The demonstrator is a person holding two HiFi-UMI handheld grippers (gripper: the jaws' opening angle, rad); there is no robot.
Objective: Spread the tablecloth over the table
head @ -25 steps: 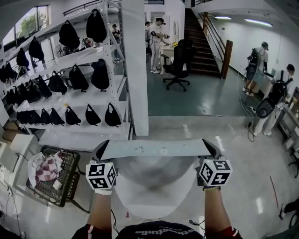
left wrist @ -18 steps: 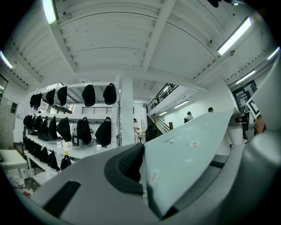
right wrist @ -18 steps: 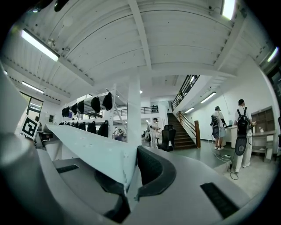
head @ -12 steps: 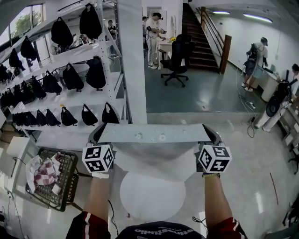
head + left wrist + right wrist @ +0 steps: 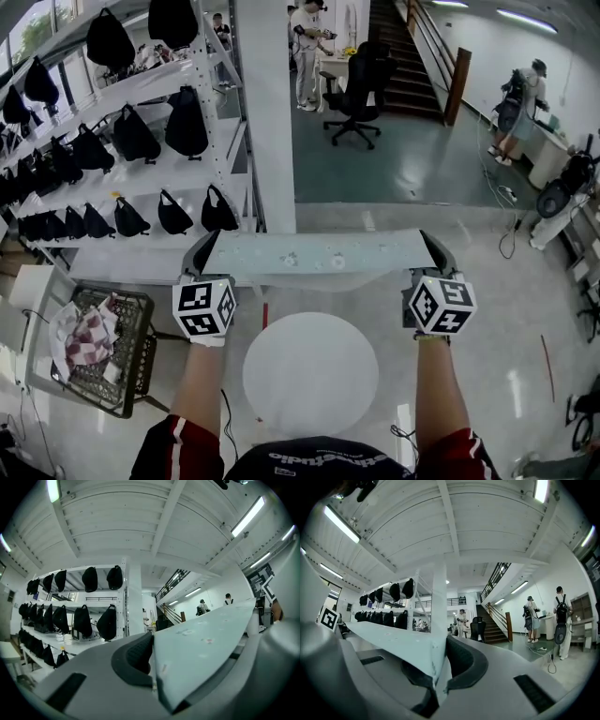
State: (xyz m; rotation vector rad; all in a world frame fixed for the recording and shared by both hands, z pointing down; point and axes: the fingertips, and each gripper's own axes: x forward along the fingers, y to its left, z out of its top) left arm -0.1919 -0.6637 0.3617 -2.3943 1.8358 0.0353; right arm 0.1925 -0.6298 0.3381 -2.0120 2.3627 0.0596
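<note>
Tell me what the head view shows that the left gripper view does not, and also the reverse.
Only the head view shows the round white table under the cloth and the black crate holding a checked cloth. Only the left gripper view shows the ceiling light strips and the ribbed pad pressing on the cloth's corner. Both show the left gripper, the pale tablecloth stretched taut, the shelving rack of black bags and the staircase.

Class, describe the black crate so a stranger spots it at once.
Find the white shelving hung with black bags. On the floor before it, left of the person's left arm, sits the black crate. It alone is mesh and holds a red checked cloth.
</note>
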